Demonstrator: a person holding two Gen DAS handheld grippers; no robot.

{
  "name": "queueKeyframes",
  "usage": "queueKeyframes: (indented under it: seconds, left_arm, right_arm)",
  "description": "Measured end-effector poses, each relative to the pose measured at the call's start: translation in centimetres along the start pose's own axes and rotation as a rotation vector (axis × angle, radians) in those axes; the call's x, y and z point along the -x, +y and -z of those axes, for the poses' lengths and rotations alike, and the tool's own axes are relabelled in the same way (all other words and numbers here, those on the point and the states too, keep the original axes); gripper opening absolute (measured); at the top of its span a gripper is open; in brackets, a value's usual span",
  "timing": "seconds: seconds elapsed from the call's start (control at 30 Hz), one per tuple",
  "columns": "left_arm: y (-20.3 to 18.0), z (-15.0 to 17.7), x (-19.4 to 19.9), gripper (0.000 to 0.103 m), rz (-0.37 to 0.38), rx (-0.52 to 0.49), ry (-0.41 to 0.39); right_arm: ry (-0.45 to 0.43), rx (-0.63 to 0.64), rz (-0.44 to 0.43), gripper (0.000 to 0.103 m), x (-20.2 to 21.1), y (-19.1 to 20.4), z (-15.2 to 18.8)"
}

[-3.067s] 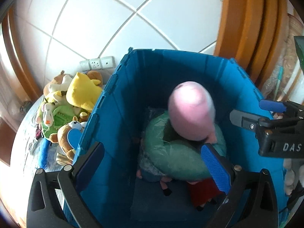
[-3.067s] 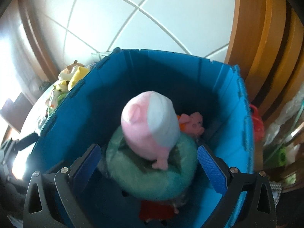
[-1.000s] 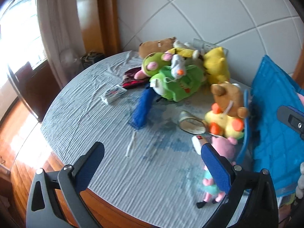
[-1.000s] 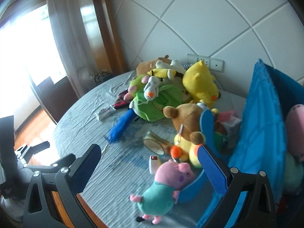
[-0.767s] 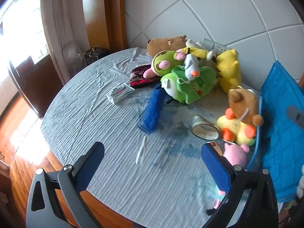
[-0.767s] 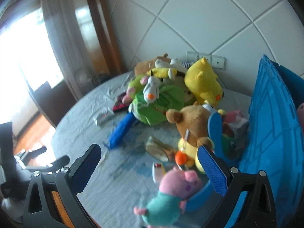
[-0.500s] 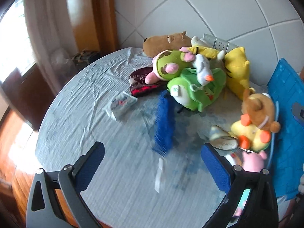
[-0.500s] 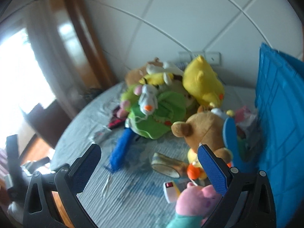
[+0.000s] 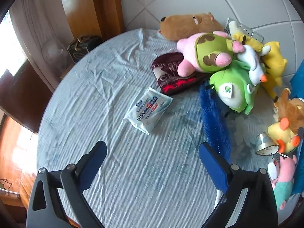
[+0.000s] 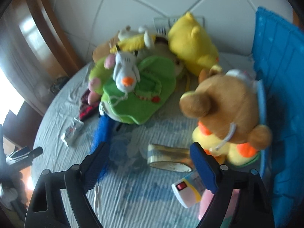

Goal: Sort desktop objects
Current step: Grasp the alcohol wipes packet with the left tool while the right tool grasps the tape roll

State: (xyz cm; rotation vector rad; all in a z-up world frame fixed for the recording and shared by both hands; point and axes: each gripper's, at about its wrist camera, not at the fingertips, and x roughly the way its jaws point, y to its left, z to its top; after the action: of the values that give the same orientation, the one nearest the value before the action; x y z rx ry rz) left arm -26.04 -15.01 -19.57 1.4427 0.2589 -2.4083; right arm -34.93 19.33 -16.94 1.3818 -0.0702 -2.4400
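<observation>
Both grippers hang open and empty above a round table with a pale blue cloth (image 9: 95,79). My left gripper (image 9: 152,163) is over bare cloth, short of a white wipes pack (image 9: 149,110) and a blue feather duster (image 9: 213,121). A dark red pouch (image 9: 171,76), a green-and-pink plush (image 9: 209,55) and a green frog plush (image 9: 235,91) lie beyond. My right gripper (image 10: 150,163) hovers over a roll of tape (image 10: 169,159), beside a brown bear plush (image 10: 226,110) and a small white device (image 10: 187,193). The green plush pile (image 10: 140,87) lies ahead of it.
A blue fabric bin (image 10: 281,95) stands at the right edge. A yellow plush (image 10: 191,43) and a brown capybara plush (image 9: 188,24) lean at the tiled wall. A pink pig plush (image 9: 285,172) lies at the right. A wooden door frame (image 9: 102,7) rises behind the table.
Both grippers have swung left away from the blue bin and moved closer to the table. The wipes pack and duster now fill the left view; the tape and bear fill the right view.
</observation>
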Motion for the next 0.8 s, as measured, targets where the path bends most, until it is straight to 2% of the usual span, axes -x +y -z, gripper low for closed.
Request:
queueKeyframes:
  seconds: [0.13,0.27,0.5,0.7,0.8]
  left_arm:
    - [1.3,-0.7,-3.0,0.099,0.012,-0.011,0.034]
    - [2.5,-2.1,-6.4,0.099,0.032,-0.050,0.068]
    - [2.9,-4.7,-12.6,0.099,0.064,-0.174,0.121]
    - [3.0,-5.7,-15.3,0.099,0.083,-0.236,0.135]
    - [2.9,-6.0,-16.4,0.099,0.087,-0.242,0.145]
  right_arm:
    - [0.077,-0.047,0.032,0.081,-3.0,-0.1,0.8]
    - [0.122,-0.108,0.087,0.080,-5.0,-0.1,1.8]
    - [0.101,-0.285,0.184,0.080,-6.3,0.0,3.2]
    - [0.075,-0.395,0.260,0.082,-6.8,0.2,4.2]
    - [0.083,-0.410,0.269,0.084,-7.5,0.2,4.4]
